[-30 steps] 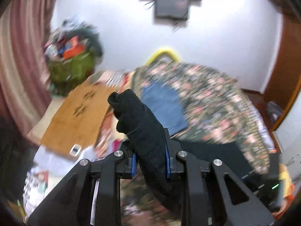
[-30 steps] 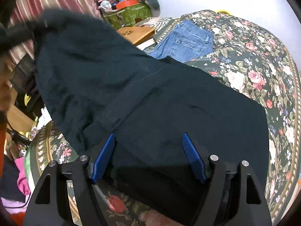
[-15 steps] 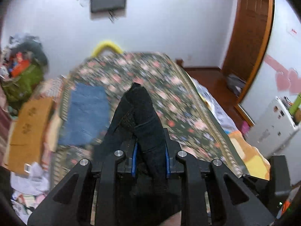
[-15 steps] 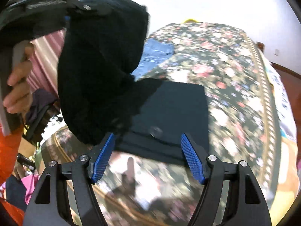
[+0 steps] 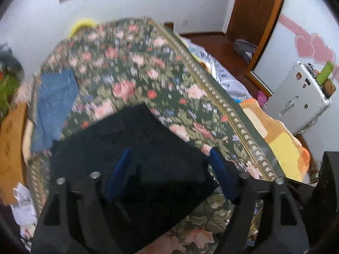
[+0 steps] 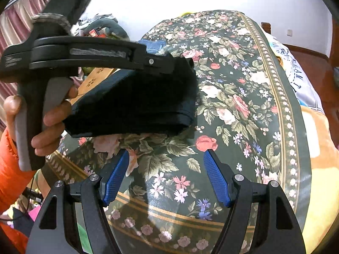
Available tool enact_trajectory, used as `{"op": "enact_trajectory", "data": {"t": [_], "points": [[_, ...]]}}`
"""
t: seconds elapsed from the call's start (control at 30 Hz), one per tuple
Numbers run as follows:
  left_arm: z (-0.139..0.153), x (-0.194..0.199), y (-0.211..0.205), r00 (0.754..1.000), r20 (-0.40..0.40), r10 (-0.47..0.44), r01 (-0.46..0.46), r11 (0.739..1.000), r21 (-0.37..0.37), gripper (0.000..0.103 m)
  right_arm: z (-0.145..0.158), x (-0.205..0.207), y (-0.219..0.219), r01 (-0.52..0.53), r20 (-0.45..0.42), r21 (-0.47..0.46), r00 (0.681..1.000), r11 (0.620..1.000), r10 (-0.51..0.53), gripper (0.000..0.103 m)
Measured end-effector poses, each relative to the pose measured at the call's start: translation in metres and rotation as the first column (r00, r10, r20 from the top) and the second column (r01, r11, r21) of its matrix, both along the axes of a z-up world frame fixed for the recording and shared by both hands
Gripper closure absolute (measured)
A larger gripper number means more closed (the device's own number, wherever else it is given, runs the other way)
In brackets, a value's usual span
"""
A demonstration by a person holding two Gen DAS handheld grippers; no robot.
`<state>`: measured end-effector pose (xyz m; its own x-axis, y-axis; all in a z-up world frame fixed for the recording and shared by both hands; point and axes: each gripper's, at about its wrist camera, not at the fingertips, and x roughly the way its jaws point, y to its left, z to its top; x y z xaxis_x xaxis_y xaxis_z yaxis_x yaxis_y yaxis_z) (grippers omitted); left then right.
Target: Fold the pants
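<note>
- Left gripper (image 5: 169, 173) stands with its blue pads spread wide and nothing pinched between them; in the left wrist view the dark fabric lies under and ahead of the gap, and the view is smeared by motion.
- Seen from the right wrist view, the same tool hangs over the top of the folded black pants (image 6: 135, 103); whether its tips touch the cloth cannot be told.
- Right gripper (image 6: 167, 177) is likewise released, jaws wide apart, holding nothing, poised above bare floral bedspread (image 6: 243, 89).
- Pants form a compact dark bundle on the bedspread, up and to the left of the right tongs and apart from them; the bundle's long axis runs roughly crosswise to the right fingers, with a thick folded edge facing them.
- My reading: the left hand (image 6: 48, 116) is clearly the nearer one, sitting right at the bundle, so any pressing or squaring of the fold falls to it.
- Folded blue jeans (image 5: 56, 103) lie farther up the bed, beyond the black pants and separate from them.
</note>
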<state>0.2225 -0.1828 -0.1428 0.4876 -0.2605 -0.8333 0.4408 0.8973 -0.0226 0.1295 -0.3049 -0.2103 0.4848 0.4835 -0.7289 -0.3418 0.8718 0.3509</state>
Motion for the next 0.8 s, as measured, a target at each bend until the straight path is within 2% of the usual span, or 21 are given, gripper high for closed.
{"op": "enact_trajectory", "data": {"t": [0.03, 0.13, 0.23, 0.3, 0.5, 0.57, 0.77, 0.8], "points": [[0.005, -0.002, 0.001, 1.000, 0.022, -0.004, 0.004, 1.000, 0.007, 0.015, 0.001, 0.000, 0.001, 0.000, 0.004, -0.001, 1.000, 1.000, 0.000, 0.033], [0.026, 0.001, 0.019, 0.995, 0.097, 0.015, -0.016, 1.000, 0.017, 0.009, 0.003, 0.000, 0.005, -0.006, 0.013, 0.008, 1.000, 1.000, 0.006, 0.033], [0.034, 0.018, 0.052, 0.985, 0.152, 0.076, -0.084, 0.995, 0.049, 0.002, 0.006, 0.004, 0.012, -0.020, 0.025, 0.009, 0.999, 1.000, 0.020, 0.033], [0.029, 0.035, 0.082, 0.979, 0.159, 0.130, -0.143, 0.987, 0.074, 0.002, 0.007, 0.007, 0.018, -0.032, 0.029, 0.006, 0.999, 0.999, 0.031, 0.033], [-0.009, 0.093, 0.157, 0.958, 0.090, 0.272, -0.283, 0.947, 0.149, 0.002, 0.008, 0.015, 0.038, -0.071, 0.036, 0.000, 0.997, 0.997, 0.071, 0.033], [-0.024, 0.109, 0.171, 0.953, 0.071, 0.295, -0.304, 0.936, 0.180, 0.002, 0.006, 0.019, 0.045, -0.083, 0.028, -0.005, 0.996, 0.997, 0.083, 0.033], [-0.085, 0.154, 0.188, 0.948, -0.037, 0.318, -0.297, 0.916, 0.269, 0.002, 0.000, 0.031, 0.053, -0.081, 0.016, -0.020, 0.997, 0.996, 0.082, 0.033], [-0.101, 0.160, 0.189, 0.944, -0.083, 0.320, -0.285, 0.915, 0.286, 0.002, 0.000, 0.033, 0.053, -0.079, 0.016, -0.023, 0.997, 0.997, 0.079, 0.033]]}}
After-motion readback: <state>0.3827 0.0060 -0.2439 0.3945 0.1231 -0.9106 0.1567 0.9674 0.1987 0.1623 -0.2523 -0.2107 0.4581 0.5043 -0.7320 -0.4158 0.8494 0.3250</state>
